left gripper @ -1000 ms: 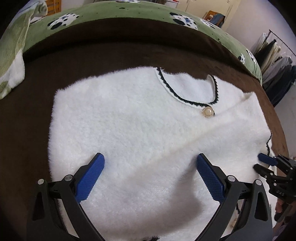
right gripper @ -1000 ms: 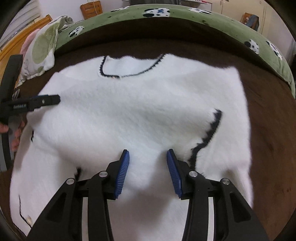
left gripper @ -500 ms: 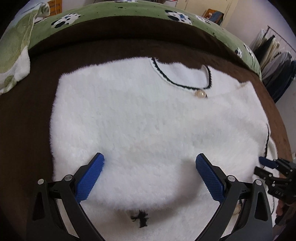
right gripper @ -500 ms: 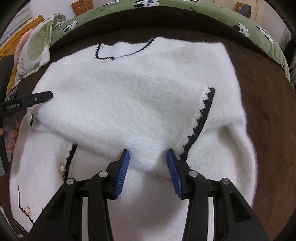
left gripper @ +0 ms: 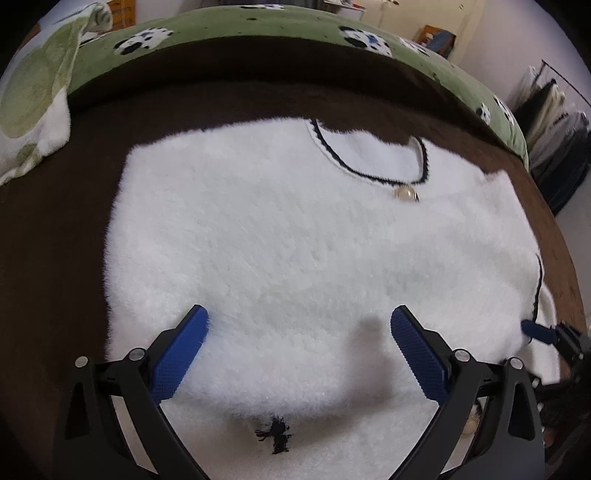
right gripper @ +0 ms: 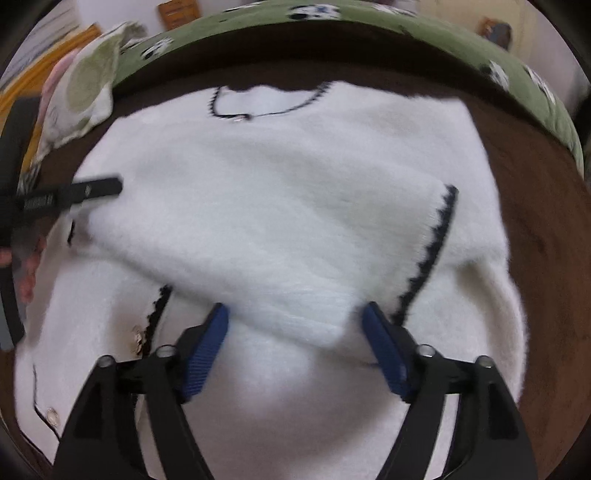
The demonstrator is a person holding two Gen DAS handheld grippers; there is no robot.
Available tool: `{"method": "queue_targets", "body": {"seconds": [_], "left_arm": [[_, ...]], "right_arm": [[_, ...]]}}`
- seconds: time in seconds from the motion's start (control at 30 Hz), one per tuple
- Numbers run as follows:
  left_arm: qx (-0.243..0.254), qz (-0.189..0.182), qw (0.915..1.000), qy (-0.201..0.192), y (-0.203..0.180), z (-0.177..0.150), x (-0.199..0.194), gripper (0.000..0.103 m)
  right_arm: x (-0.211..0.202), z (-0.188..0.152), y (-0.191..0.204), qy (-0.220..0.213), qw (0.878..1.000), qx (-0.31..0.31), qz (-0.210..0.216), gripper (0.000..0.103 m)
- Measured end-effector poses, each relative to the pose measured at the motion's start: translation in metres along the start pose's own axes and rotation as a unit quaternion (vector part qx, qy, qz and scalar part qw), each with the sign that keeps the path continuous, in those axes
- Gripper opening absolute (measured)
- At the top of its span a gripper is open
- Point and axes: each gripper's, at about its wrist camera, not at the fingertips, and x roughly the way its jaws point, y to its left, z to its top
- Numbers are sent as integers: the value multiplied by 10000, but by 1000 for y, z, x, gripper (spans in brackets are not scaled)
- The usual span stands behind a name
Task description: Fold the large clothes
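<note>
A white fluffy cardigan (left gripper: 295,240) with black trim and a pearl button (left gripper: 405,192) at the neckline lies flat on a brown blanket (left gripper: 55,277). My left gripper (left gripper: 299,314) stands open just above its lower body, with nothing pinched. In the right wrist view a sleeve (right gripper: 277,229) with a black-edged cuff (right gripper: 432,251) lies folded across the cardigan's front. My right gripper (right gripper: 295,310) hangs over the sleeve's near edge. Its jaws are opening; the fold lies between them and the pads do not press on it. The left gripper's finger (right gripper: 92,188) shows at the left.
A green panda-print cover (left gripper: 258,22) runs along the far side of the blanket. A pale green and white cloth (left gripper: 33,92) lies at the back left. Hanging clothes (left gripper: 554,110) stand at the far right. A person's hand (right gripper: 27,269) shows at the left edge.
The right gripper's jaws have spread wide and let go of the sleeve, which now lies across the cardigan. The left gripper stays open and has barely moved.
</note>
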Motion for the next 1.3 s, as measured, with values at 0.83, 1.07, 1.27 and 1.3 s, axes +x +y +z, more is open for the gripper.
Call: {"method": "queue_targets", "body": {"seconds": [0.83,1.07,1.27,1.3], "left_arm": [[28,701,9972,-248,-52,-31,-197,97],[-17,907,9955,-286,-66,-70,-241,96],[-239,966,9948,-212,-64,-118,-253,96],[-340,991,9942,-228,-61,-129,-254,97]], "right_arm": [[-197,-18,-29,-663,9972,339,-103,87],[-230,-43,-46,-676,9965,439,-243,87],[-235,-79,-59,-484,9973,508,-232,88],[-234,-87,-60,-433,9976,489,-238,88]]}}
